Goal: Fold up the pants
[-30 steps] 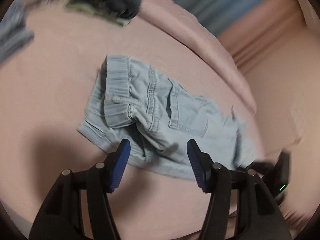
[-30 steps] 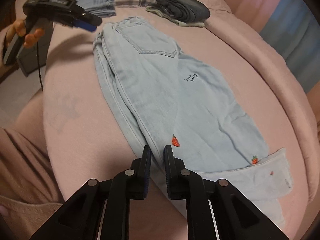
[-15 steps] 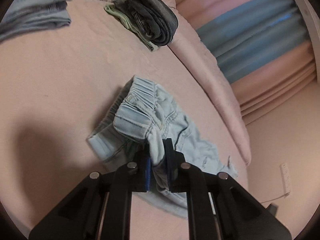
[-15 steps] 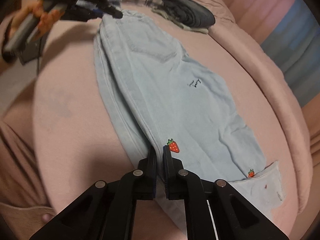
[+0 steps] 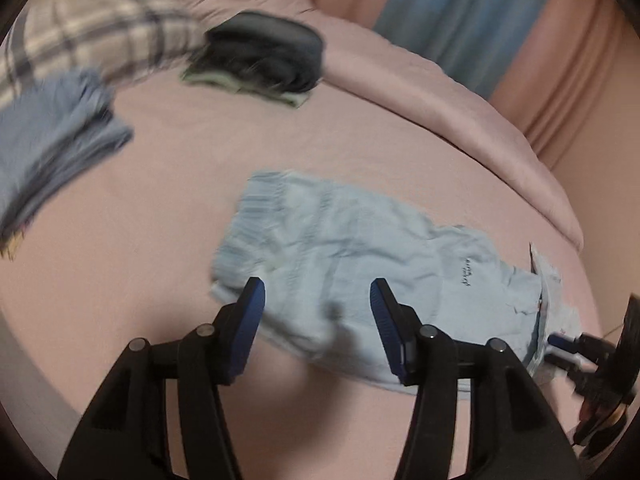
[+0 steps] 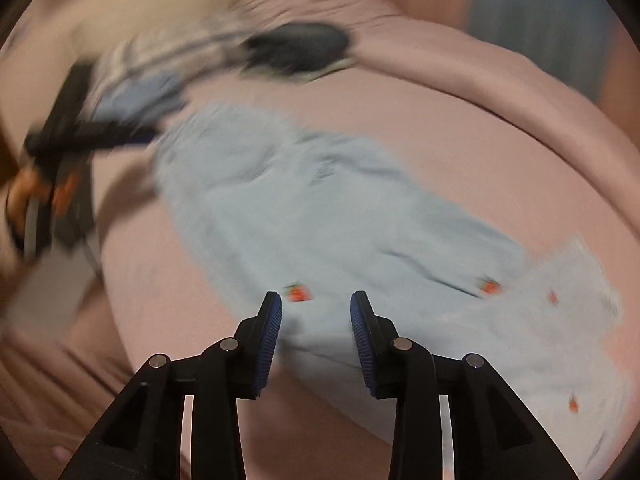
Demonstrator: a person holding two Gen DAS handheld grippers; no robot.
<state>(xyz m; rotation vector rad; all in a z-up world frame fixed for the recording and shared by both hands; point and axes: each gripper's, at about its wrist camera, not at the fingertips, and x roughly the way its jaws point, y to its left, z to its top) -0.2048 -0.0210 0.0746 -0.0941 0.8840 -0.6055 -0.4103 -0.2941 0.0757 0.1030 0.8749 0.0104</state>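
Left tongs point(image 5: 317, 312) spread wide, gripping nothing, above waistband end of pants point(image 5: 360, 264); right tongs point(image 6: 316, 316) parted, empty, over leg end near strawberry print point(image 6: 297, 292); pants light blue, lengthwise-folded, flat on pink bed point(image 5: 160, 184); frames blurred.

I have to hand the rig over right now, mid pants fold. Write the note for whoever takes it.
Left gripper: open, empty, above the waistband end.
Right gripper: open, empty, at the leg end near the strawberry print.
Light blue pants: lying lengthwise on the pink bed, legs apparently stacked, surface wrinkled.
Done: only the apparent lengthwise fold.
Left: smooth, then fold across the length.
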